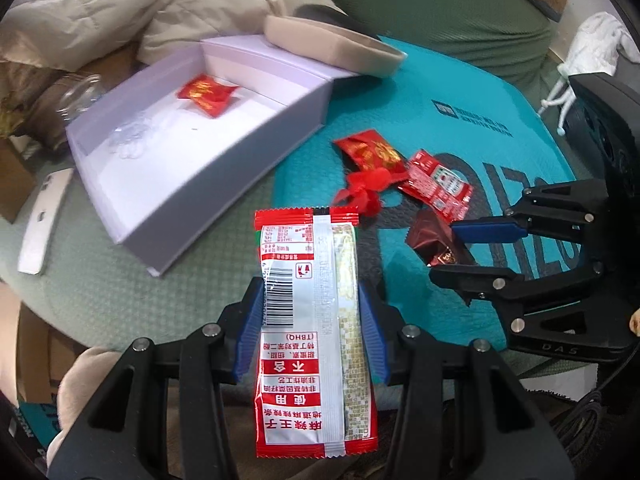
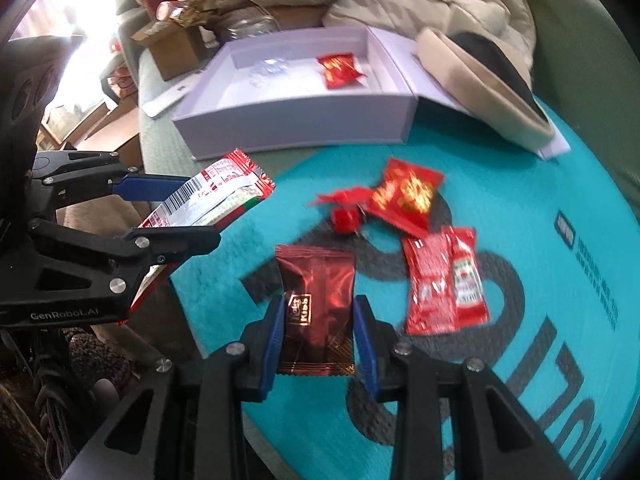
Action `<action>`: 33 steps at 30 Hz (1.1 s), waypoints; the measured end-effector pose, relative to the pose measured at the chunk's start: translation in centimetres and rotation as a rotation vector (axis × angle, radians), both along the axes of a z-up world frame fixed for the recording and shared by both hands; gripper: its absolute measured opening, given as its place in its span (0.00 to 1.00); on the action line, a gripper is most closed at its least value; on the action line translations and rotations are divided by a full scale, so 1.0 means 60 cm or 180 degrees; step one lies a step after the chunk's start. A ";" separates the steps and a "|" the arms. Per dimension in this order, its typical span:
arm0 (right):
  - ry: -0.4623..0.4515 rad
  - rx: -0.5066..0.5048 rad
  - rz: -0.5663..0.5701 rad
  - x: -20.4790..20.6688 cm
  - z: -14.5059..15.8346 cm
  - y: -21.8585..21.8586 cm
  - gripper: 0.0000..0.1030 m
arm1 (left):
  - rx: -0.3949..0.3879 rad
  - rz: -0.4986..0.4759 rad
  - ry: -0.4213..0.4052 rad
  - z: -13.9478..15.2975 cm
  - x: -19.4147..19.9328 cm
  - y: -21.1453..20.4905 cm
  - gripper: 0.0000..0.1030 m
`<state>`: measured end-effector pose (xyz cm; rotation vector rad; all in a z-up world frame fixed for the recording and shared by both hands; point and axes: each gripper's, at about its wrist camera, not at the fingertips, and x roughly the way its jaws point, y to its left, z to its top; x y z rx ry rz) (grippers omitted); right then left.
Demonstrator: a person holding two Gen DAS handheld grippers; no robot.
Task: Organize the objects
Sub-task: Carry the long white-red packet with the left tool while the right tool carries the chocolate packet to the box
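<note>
My left gripper [image 1: 311, 316] is shut on a long red and white snack packet [image 1: 312, 320], also seen in the right wrist view [image 2: 208, 200], held above the green cushion. My right gripper [image 2: 316, 320] is shut on a dark red Kiss candy wrapper [image 2: 316, 312], seen in the left wrist view [image 1: 432, 240], over the teal mat [image 2: 520, 184]. An open white box [image 1: 192, 152] holds one red candy packet [image 1: 208, 94]. On the mat lie a red gold-printed packet [image 2: 408, 196], a small red twisted candy [image 2: 344, 212] and two ketchup sachets [image 2: 444, 284].
A beige hat [image 2: 480, 76] rests against the box's lid. Crumpled beige bedding [image 1: 140, 4] lies behind. A clear glass jar [image 1: 76, 96], cardboard boxes [image 2: 176, 48] and a white flat strip [image 1: 40, 224] sit left of the box.
</note>
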<state>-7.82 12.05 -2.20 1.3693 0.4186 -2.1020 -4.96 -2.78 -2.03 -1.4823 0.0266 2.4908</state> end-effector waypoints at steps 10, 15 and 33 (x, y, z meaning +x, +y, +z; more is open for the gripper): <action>0.0266 -0.0146 0.0418 0.012 0.053 -0.069 0.33 | -0.0015 0.0363 0.0196 0.050 0.041 -0.065 0.43; 0.0338 -0.0202 0.0647 0.031 0.070 -0.104 0.33 | -0.0044 0.0596 0.0259 0.065 0.071 -0.098 0.43; 0.0345 -0.0346 0.1104 0.073 0.082 -0.191 0.33 | -0.0008 0.1210 0.0230 0.065 0.138 -0.191 0.43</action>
